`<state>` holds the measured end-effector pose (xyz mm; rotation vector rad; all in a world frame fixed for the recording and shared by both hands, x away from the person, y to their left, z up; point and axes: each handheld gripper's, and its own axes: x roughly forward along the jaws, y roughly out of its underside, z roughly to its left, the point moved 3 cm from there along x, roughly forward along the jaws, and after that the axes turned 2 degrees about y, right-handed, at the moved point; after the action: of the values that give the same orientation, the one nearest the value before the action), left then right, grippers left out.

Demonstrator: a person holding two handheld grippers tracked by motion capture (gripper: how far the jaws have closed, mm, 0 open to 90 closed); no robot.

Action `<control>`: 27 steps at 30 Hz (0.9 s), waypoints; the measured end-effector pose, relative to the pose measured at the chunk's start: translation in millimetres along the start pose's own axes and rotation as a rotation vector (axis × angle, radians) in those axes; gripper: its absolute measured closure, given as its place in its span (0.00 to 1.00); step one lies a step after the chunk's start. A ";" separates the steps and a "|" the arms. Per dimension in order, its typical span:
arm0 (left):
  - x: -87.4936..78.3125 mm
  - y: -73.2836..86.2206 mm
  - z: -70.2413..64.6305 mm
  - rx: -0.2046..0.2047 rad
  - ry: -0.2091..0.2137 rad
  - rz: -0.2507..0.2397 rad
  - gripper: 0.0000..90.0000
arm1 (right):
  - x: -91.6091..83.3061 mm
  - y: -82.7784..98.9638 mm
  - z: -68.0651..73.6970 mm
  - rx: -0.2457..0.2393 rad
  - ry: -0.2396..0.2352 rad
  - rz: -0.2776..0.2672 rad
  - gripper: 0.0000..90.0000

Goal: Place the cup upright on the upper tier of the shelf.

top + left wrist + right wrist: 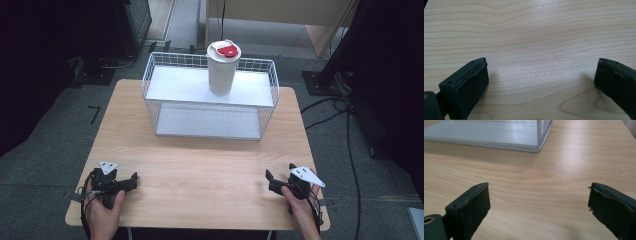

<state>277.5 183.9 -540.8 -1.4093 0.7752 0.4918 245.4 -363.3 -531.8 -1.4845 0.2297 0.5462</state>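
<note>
A white cup with a red and white lid stands upright on the top tier of a white wire shelf at the back of the wooden table. My left gripper rests near the front left corner, held by a hand, jaws wide apart over bare wood. Its own view shows the left gripper open with nothing between the pads. My right gripper sits near the front right corner, also open. In its own view the right gripper faces the shelf's lower tier, well short of it.
The shelf's lower tier holds nothing. Bare tabletop stretches between both grippers and the shelf. Around the table are grey carpet, black cables at the right, dark equipment at the left and a wooden cabinet behind.
</note>
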 end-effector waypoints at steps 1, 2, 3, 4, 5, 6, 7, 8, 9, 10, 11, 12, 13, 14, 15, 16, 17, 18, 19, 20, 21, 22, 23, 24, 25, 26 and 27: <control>0.0 0.0 0.0 0.000 0.000 0.000 0.00 | -2.1 3.5 -2.0 -0.003 0.009 0.020 0.05; 0.0 0.0 0.0 0.000 0.000 0.000 0.00 | -3.7 4.6 -3.2 -0.001 0.011 0.029 0.05; 0.0 0.0 0.0 0.000 0.000 0.000 0.00 | -6.7 6.2 -5.0 -0.002 0.022 0.034 0.05; -0.1 0.0 0.0 0.000 0.000 0.001 0.00 | -7.9 7.4 -6.2 -0.007 0.033 0.044 0.05; 0.0 0.0 0.0 0.000 0.000 0.000 0.00 | -9.8 9.6 -8.2 -0.009 0.053 0.074 0.05; -0.1 0.0 0.0 0.000 0.000 0.000 0.00 | -11.1 10.7 -9.4 -0.009 0.057 0.085 0.05; 0.0 0.0 0.0 -0.001 0.000 0.000 0.00 | -12.9 12.6 -11.4 -0.002 0.066 0.105 0.05; 0.0 0.0 0.0 0.000 0.000 0.000 0.00 | -13.5 13.9 -12.9 0.002 0.068 0.124 0.05; -0.1 0.0 0.0 0.000 0.000 0.000 0.00 | -14.7 15.7 -14.3 0.009 0.070 0.147 0.05; 0.0 0.0 0.0 -0.001 0.000 0.000 0.00 | -16.3 16.9 -15.6 0.012 0.070 0.153 0.05; -0.1 0.0 -0.1 -0.001 0.000 0.000 0.00 | -18.1 18.7 -16.7 0.016 0.075 0.174 0.05; -0.1 0.1 -0.1 -0.001 0.000 0.000 0.00 | -18.7 20.4 -18.1 0.009 0.083 0.194 0.05; -0.1 0.0 0.0 0.000 0.000 0.000 0.00 | -19.2 21.6 -18.6 0.008 0.087 0.209 0.05; 0.0 0.1 -0.1 -0.001 0.000 0.000 0.00 | -20.1 23.1 -19.1 0.009 0.096 0.229 0.05; -0.1 0.1 -0.1 -0.001 0.000 0.000 0.00 | -20.9 24.6 -19.3 0.002 0.101 0.248 0.05; -0.1 0.1 -0.1 -0.001 0.000 0.000 0.00 | -21.7 26.2 -19.3 -0.012 0.114 0.265 0.05; -0.1 0.1 0.0 -0.001 -0.001 0.000 0.00 | -22.2 27.0 -19.4 -0.027 0.119 0.270 0.04; 0.0 0.1 -0.1 -0.001 0.000 0.000 0.00 | -23.2 27.5 -19.0 -0.029 0.119 0.272 0.04; 0.0 0.1 -0.1 -0.001 -0.001 0.000 0.00 | -23.8 28.0 -19.6 -0.028 0.117 0.273 0.04; 0.0 0.1 0.0 0.000 0.000 0.000 0.00 | -24.8 28.5 -20.9 -0.025 0.116 0.277 0.03; 0.0 0.1 -0.1 -0.001 0.000 0.000 0.00 | -25.5 28.9 -21.4 -0.022 0.122 0.277 0.03; -0.1 0.1 -0.1 -0.001 0.000 0.000 0.00 | -26.3 29.3 -22.5 -0.026 0.119 0.277 0.03; -0.1 0.1 -0.1 -0.001 0.000 0.000 0.00 | -27.0 29.7 -23.5 -0.030 0.118 0.278 0.02; -0.1 0.1 -0.1 -0.001 0.000 0.000 0.00 | -28.0 30.2 -24.1 -0.027 0.114 0.281 0.02; -0.1 0.0 0.0 0.001 -0.001 0.000 0.00 | -28.8 30.6 -25.0 -0.031 0.111 0.280 0.02; -0.1 0.1 0.0 0.001 -0.001 0.000 0.00 | -29.8 31.0 -25.9 -0.036 0.108 0.281 0.02; -0.1 0.0 0.0 0.001 -0.001 0.000 0.00 | -30.9 31.4 -27.2 -0.038 0.100 0.281 0.02</control>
<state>277.4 183.9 -540.8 -1.4084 0.7750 0.4922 208.8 -396.4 -547.4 -1.5282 0.5139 0.7053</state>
